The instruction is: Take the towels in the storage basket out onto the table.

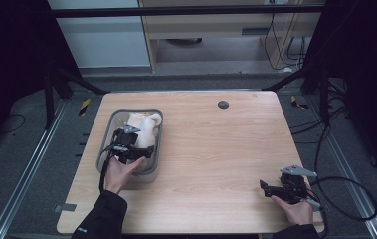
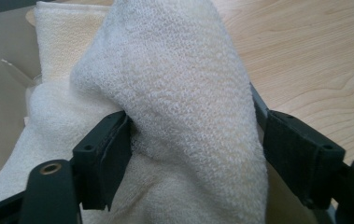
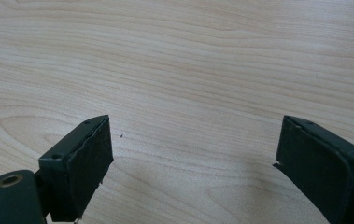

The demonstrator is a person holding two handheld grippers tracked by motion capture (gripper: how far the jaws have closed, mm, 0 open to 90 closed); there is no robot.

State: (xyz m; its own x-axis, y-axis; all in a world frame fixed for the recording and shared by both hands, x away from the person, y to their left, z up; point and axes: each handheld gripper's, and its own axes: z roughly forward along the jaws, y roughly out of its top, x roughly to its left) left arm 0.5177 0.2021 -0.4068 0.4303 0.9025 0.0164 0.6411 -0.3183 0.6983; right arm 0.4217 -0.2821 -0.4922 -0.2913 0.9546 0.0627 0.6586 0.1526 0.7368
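1. Now gathering a fold of the cream-white terry-cloth towel [image 2: 179,116] in the left gripper [image 1: 128,144], whose jaws stand either side of a raised ridge of cloth and press into it (pads touching the fabric on both flanks, so clamped on the towel rather than merely straddling it).
2. Lying in the grey rounded-rectangle plastic bin [image 1: 152,169] at the left of the pale wooden table [image 1: 216,149], bunched rather than flat, with part of it heaped toward the bin's far end.
3. Resting well apart at the table's near right corner, the right gripper [image 3: 191,163], jaws spread wide over bare wood and holding nothing.
4. To do the lift well: keep the squeeze firm and even, since thick terry tends to slide out of a shallow pinch; better a deep bite on the ridge than a nip at its crest.
5. Raise straight up first, clear of the bin's rim, before swinging toward open table (dragging sideways would likely snag the cloth on the wall or tip the light bin).
6. Watch for trailing corners hanging low; lift high enough for the whole towel to hang free.
7. Bring the right gripper across only once a loose edge is hanging within reach, then take that edge for spreading.
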